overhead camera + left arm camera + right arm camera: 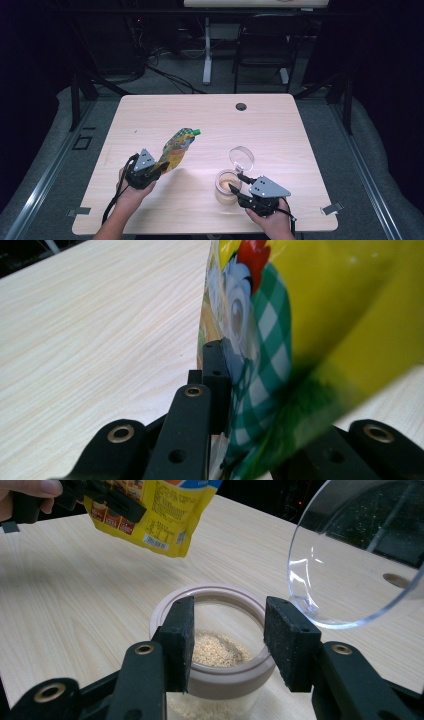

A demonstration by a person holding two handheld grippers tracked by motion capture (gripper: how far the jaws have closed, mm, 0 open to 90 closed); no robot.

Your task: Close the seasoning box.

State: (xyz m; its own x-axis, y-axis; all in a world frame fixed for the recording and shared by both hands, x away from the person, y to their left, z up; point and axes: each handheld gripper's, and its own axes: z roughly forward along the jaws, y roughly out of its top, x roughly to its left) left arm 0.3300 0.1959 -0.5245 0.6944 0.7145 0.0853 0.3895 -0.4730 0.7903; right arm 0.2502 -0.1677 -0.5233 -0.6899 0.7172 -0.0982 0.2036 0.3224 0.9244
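Note:
A yellow printed pouch with a green cap hangs tilted over the table's left half, cap end pointing up and away. My left gripper is shut on its lower end. In the left gripper view the pouch lies flat against the left pad. A clear jar with pale grains in it stands at the front right, its round clear lid swung open behind it. My right gripper is shut on the jar at its pink rim. The lid stands upright beyond the pads.
The light wooden table has a round cable hole near its far edge. A dark chair and a table leg stand on the floor beyond it.

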